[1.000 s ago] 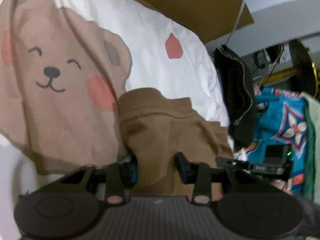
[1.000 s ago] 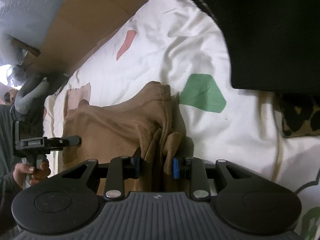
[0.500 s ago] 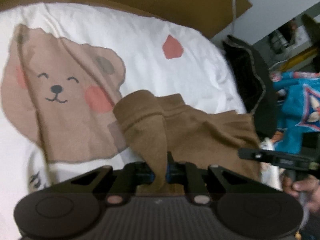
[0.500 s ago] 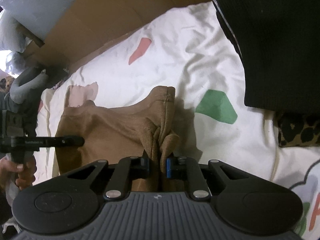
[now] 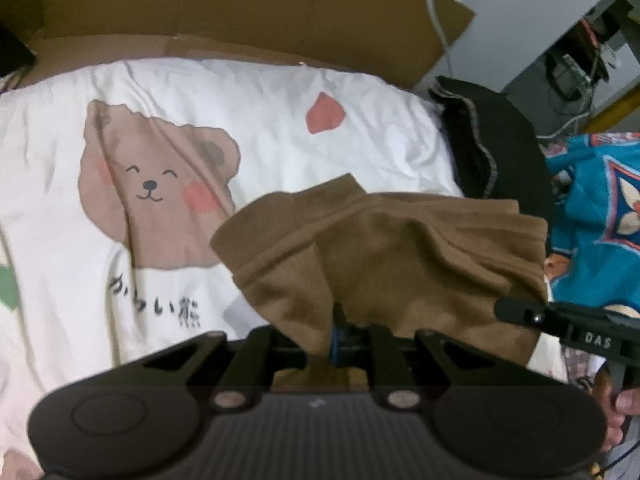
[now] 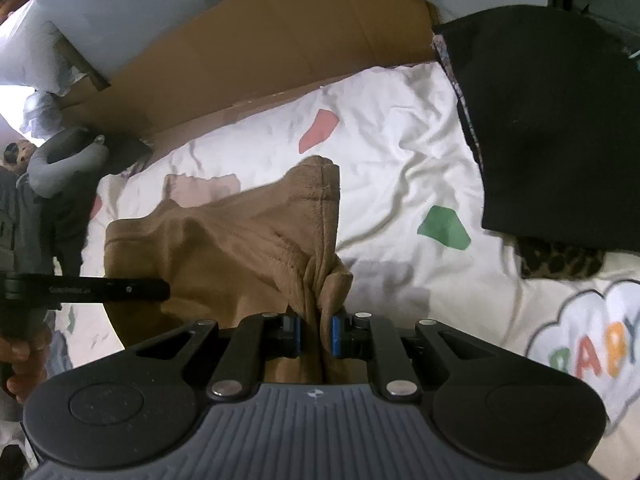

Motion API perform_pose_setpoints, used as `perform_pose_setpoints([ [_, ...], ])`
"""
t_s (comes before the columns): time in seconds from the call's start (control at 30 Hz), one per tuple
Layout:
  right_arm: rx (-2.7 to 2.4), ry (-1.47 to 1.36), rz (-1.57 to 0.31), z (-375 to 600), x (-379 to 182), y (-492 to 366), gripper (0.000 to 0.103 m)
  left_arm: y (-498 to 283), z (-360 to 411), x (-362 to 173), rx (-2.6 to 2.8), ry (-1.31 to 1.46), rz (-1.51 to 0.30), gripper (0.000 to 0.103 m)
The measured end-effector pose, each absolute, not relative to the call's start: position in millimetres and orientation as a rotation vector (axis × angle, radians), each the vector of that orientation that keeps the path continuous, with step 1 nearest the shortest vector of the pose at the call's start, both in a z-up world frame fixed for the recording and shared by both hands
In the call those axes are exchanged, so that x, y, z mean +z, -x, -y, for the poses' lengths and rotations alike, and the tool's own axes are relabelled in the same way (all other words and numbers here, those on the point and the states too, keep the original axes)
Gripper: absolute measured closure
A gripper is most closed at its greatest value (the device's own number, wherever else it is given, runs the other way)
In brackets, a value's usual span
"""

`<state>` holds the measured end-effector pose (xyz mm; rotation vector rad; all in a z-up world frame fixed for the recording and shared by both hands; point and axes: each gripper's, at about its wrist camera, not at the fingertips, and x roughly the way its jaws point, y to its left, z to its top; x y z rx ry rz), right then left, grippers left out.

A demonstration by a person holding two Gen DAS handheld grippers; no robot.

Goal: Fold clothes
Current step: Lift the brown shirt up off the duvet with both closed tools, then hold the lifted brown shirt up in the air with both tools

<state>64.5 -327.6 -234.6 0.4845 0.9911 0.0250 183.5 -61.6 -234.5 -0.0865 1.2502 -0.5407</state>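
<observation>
A brown fleece garment (image 5: 384, 248) hangs bunched above the white bear-print bedsheet (image 5: 168, 128). My left gripper (image 5: 338, 342) is shut on one gathered edge of it, cloth pinched between the blue pads. In the right wrist view the same brown garment (image 6: 240, 240) spreads leftward, and my right gripper (image 6: 315, 332) is shut on a folded wad of its other edge. Each view shows the opposite gripper's black finger at the garment's far side, with a hand behind it.
A black garment (image 6: 560, 120) lies on the sheet at the right, over a leopard-print piece (image 6: 560, 260). Brown cardboard (image 5: 240, 12) lines the bed's far side. A blue patterned cloth (image 5: 600, 220) and a grey neck pillow (image 6: 64, 160) sit at the edges.
Both grippers closed on the brown garment's edges and rose, lifting it off the sheet. More of the bed and cardboard now shows in both views.
</observation>
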Motion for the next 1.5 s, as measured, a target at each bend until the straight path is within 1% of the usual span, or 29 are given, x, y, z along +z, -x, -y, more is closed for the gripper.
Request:
perform_pose_setpoints([
  [0.33,0.026,-0.489,-0.959,315.5,-169.8,-23.0,0.091,-145.2,64.6,-158.8,-0.58,0.055,-1.188,0.094],
  [0.57,0.013,-0.49,-0.843,312.5,-107.2,2.8,0.091,-121.9,66.9,-102.8,-0.628,0.093,-1.085,0.094],
  [0.8,0.012,-0.42,-0.743,296.9,-46.3,15.6,0.091,-108.0,72.1,-50.9,-0.653,0.11,-0.979,0.094],
  [0.97,-0.005,-0.422,-0.689,295.4,-7.2,19.5,0.091,-99.5,78.9,-16.0,-0.661,0.129,-0.91,0.094],
  [1.27,-0.06,-0.424,-0.593,306.9,41.2,14.0,0.091,-100.2,97.2,18.9,-0.677,0.147,-0.829,0.094],
  [1.5,-0.073,-0.384,-0.57,308.6,50.3,15.9,0.091,-100.0,106.4,21.0,-0.685,0.15,-0.811,0.094],
])
